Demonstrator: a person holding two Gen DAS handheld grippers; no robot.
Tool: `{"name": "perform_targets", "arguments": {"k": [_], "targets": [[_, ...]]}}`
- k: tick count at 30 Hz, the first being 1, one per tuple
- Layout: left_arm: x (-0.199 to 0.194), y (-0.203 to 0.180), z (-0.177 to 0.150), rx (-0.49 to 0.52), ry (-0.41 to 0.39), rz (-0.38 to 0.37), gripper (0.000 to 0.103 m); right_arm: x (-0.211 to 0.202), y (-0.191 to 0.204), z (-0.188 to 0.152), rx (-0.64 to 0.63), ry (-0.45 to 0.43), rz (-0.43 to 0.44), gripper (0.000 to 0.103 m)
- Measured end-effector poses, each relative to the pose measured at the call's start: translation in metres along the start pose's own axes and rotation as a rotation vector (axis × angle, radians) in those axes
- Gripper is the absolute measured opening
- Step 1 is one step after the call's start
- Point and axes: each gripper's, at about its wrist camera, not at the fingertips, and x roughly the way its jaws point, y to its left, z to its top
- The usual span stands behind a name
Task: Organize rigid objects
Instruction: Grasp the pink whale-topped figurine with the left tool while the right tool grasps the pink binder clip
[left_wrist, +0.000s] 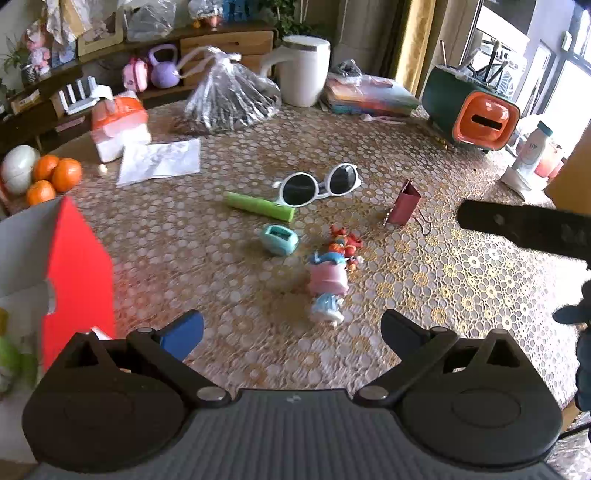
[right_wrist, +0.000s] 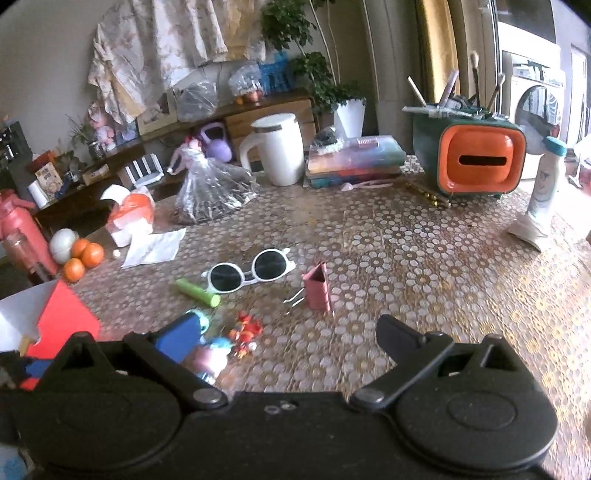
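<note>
Step in hand: an approach stage is judged; both tongs hover above the table (left_wrist: 480, 280) with nothing gripped and no object yet collected.
Left tongs (left_wrist: 291, 332): released, the jaws spread wide and empty; the pink-and-blue figurine (left_wrist: 328, 286) lies just ahead, between the jaw lines.
Right tongs (right_wrist: 290, 339): released and empty; the pink binder clip (right_wrist: 317, 288) stands ahead, slightly left of centre.
Task objects: the white sunglasses (left_wrist: 317, 184), the green tube (left_wrist: 258, 206), the teal sharpener (left_wrist: 279, 240) and the small red toy (left_wrist: 345, 240) are scattered ahead of the left tongs, near one another.
Likely receptacle: a red box (left_wrist: 79, 273) stands to the left of the left tongs; this role is inferred.
Next move: a descent over the figurine and a closing across its narrow body are called for.
Obstruction: the red toy touches or nearly touches the figurine, so it may be dragged along.
Surroundings: a white mug (left_wrist: 304, 70), a plastic bag (left_wrist: 231, 96), oranges (left_wrist: 55, 177) and an orange-faced organizer (left_wrist: 480, 118) stand far ahead, well apart from the work.
</note>
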Motion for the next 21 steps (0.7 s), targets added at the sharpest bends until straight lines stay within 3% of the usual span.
{"name": "perform_targets", "arguments": {"k": [11, 21], "targets": [[0.055, -0.021, 0.018, 0.030, 0.071, 0.018, 0.103, 0.079, -0.011, 0.026, 0.037, 0.112, -0.023, 0.098], [0.089, -0.017, 0.020, 0.003, 0.112, 0.012, 0.103, 0.129, -0.013, 0.030, 0.044, 0.182, -0.051, 0.087]]}}
